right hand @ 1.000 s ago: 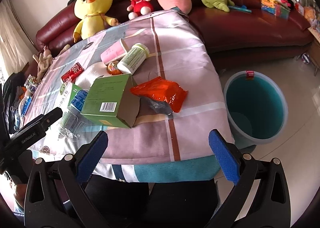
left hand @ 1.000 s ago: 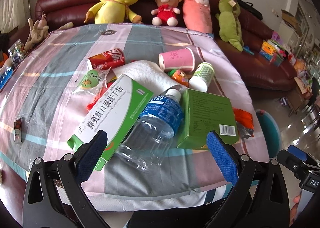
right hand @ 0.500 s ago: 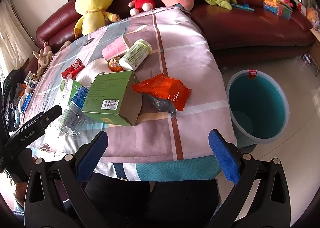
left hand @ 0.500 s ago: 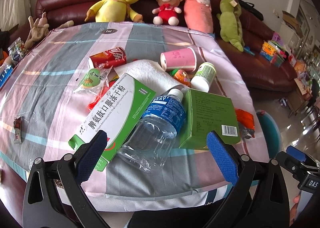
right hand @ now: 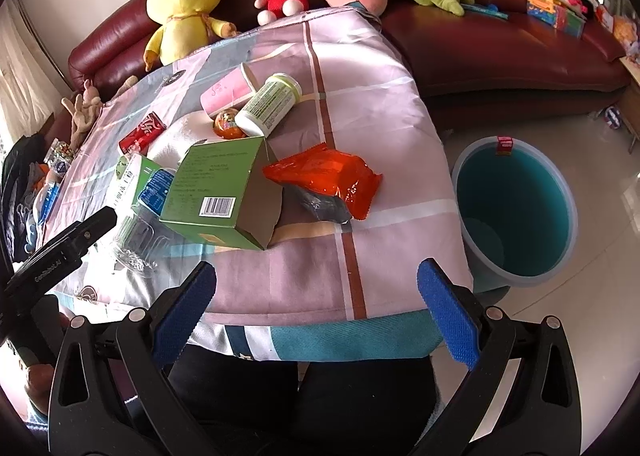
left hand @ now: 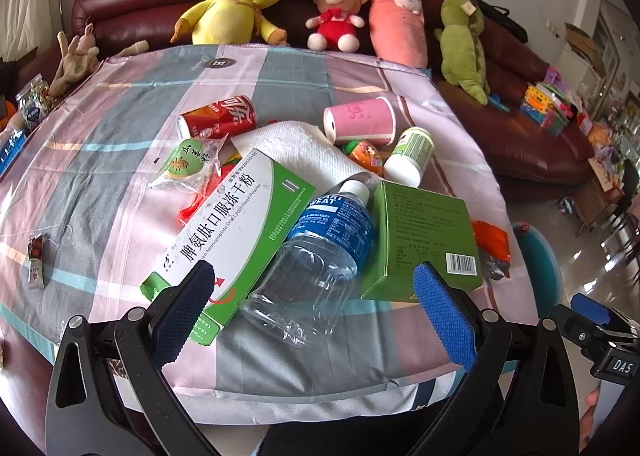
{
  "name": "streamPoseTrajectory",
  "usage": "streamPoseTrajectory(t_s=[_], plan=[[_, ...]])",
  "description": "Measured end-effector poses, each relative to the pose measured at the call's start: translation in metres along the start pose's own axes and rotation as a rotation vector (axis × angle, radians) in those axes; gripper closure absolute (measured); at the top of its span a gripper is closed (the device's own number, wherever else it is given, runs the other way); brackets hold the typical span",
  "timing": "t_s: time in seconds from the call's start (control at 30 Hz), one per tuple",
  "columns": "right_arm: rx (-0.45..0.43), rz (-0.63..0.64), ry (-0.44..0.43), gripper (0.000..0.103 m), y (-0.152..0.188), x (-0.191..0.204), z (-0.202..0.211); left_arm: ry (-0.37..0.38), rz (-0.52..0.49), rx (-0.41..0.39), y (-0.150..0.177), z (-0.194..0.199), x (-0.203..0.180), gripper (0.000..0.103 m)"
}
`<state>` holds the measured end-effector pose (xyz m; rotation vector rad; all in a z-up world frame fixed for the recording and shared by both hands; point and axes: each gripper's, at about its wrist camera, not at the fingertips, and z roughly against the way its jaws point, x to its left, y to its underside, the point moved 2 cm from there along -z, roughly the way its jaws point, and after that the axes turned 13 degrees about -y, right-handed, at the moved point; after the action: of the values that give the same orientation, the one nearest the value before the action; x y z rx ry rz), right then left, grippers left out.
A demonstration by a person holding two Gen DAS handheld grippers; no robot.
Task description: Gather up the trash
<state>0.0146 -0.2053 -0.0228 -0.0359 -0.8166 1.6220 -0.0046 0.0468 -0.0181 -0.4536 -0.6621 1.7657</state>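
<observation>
Trash lies on the cloth-covered table (left hand: 120, 104): a clear water bottle (left hand: 316, 256), a green box (left hand: 424, 236), a white-and-green medicine box (left hand: 236, 224), a red can (left hand: 218, 121), a pink cup (left hand: 360, 125), a white pill bottle (left hand: 410, 155) and an orange wrapper (right hand: 324, 176). My left gripper (left hand: 316, 310) is open, just short of the water bottle's base. My right gripper (right hand: 316, 308) is open and empty at the table's near edge, below the green box (right hand: 220, 192). A blue bin (right hand: 516, 212) stands on the floor to the right.
A dark red sofa (left hand: 532, 128) with several plush toys wraps the far and right sides of the table. A paper towel (left hand: 296, 144), a snack packet (left hand: 188, 164) and a small sachet (left hand: 35, 264) also lie on the cloth. The bin's rim shows in the left wrist view (left hand: 540, 256).
Both grippers have crept slightly forward toward the table; the trash looks a little closer. Both stay open and nothing has been picked up.
</observation>
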Motion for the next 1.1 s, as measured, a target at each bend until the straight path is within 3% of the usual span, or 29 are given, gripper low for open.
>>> streamPoseTrajectory(t_s=[0.23, 0.53, 0.73, 0.93, 1.1], plan=[[0.013, -0.002, 0.008, 0.006, -0.001, 0.0, -0.002, -0.006, -0.009, 0.001, 0.0, -0.002, 0.004, 0.004], [0.05, 0.002, 0.016, 0.006, 0.0, 0.0, -0.013, -0.023, 0.04, 0.039, 0.005, -0.014, 0.039, 0.004], [0.079, 0.04, 0.008, 0.006, -0.004, 0.01, -0.023, -0.051, -0.017, 0.037, 0.003, -0.02, 0.051, 0.004], [0.136, 0.068, -0.058, 0.006, -0.014, 0.031, -0.038, -0.108, -0.136, 0.029, -0.006, -0.032, 0.072, 0.004], [0.217, 0.044, -0.165, 0.006, -0.022, 0.063, -0.061, -0.08, -0.18, 0.068, -0.002, -0.045, 0.089, 0.004]])
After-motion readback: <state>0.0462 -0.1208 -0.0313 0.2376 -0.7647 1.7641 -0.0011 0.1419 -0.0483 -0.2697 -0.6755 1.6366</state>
